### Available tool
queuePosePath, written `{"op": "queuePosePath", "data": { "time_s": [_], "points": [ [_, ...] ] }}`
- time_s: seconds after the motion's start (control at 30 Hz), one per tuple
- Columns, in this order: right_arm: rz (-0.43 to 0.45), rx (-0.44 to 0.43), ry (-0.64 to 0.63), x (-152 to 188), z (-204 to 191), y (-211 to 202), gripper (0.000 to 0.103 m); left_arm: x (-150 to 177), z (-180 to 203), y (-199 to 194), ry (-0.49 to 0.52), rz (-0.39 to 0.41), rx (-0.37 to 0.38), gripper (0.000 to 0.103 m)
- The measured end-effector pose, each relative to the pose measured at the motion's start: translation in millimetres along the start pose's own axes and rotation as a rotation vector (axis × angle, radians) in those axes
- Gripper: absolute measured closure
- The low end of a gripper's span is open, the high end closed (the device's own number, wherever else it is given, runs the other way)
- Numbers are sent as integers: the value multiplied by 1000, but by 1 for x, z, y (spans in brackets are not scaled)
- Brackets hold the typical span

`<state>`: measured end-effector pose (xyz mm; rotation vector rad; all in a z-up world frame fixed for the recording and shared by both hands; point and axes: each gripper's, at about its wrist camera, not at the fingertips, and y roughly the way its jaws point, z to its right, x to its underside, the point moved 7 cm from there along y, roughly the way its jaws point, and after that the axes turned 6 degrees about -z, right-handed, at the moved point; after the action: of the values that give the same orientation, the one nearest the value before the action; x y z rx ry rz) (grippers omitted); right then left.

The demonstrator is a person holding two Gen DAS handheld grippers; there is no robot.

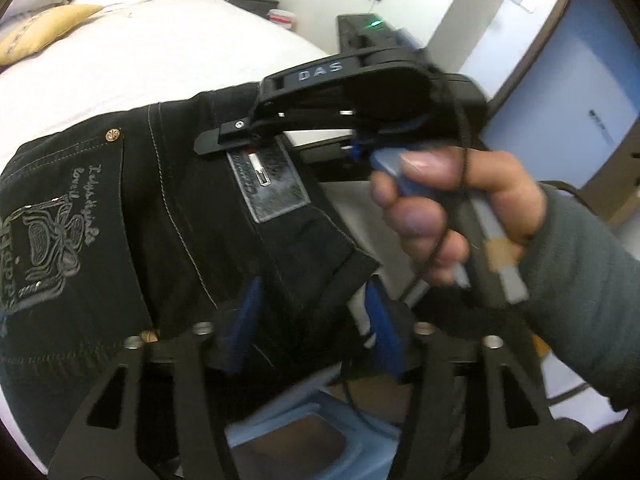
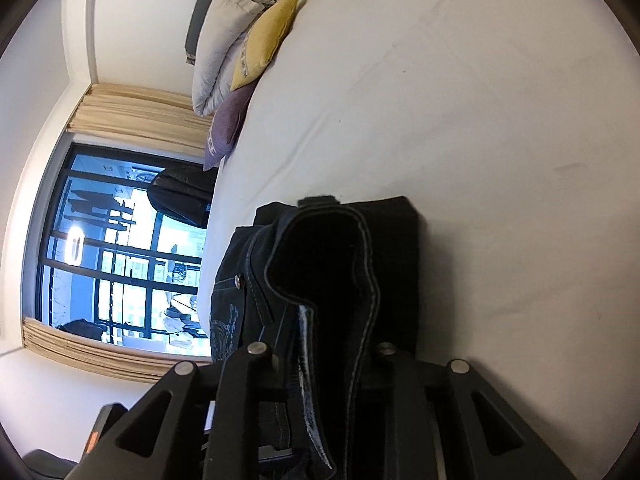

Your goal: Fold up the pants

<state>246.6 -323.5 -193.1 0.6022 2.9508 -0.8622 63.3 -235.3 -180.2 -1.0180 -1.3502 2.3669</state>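
Big bed with a plain white sheet [image 2: 460,100]; black embroidered denim pants [image 1: 120,220] lie on it, plus a mustard-yellow cushion [image 2: 268,40], purple cushion [image 2: 228,128] and white pillows [image 2: 224,32] at the head.

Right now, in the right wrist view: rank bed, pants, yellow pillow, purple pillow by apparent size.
1. bed
2. pants, enlarged by nearness to the camera
3. yellow pillow
4. purple pillow; the pillows look close in size, so their order is unsure.

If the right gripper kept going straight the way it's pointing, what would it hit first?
The right gripper is already clamped on the black pants, so the fabric itself fills its path. Beyond that lies the white bed sheet; depth there is hard to judge.
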Motion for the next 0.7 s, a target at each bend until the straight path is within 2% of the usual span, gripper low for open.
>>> {"op": "queuePosePath", "data": {
  "time_s": [0.1, 0.17, 0.23, 0.3, 0.47, 0.53, 0.6, 0.63, 0.7],
  "points": [
    [56, 58, -12, -3, -4, -19, 59, 7, 7, -26, 22, 30, 33, 42],
    [124, 98, 1, -7, -5, -40, 27, 8, -1, -45, 5, 68, 30, 42],
    [199, 144, 13, -6, -6, -61, 25, 2, -20, -61, -32, 111, 6, 42],
    [205, 111, 13, 2, -11, -68, 25, -4, -45, -72, -83, 146, -35, 42],
    [147, 117, 0, 43, -21, -58, 25, -15, -94, -78, -145, 167, -89, 42],
    [114, 91, 13, 61, -20, -46, 26, -7, -106, -65, -150, 117, -98, 42],
    [73, 130, 9, 75, -14, -32, 28, 5, -118, -56, -159, 74, -104, 42],
    [62, 170, 2, 83, -8, -28, 37, 12, -120, -52, -145, 77, -109, 42],
    [42, 157, 17, 97, -4, -22, 42, 20, -122, -50, -110, 96, -116, 42]
  ]
}}
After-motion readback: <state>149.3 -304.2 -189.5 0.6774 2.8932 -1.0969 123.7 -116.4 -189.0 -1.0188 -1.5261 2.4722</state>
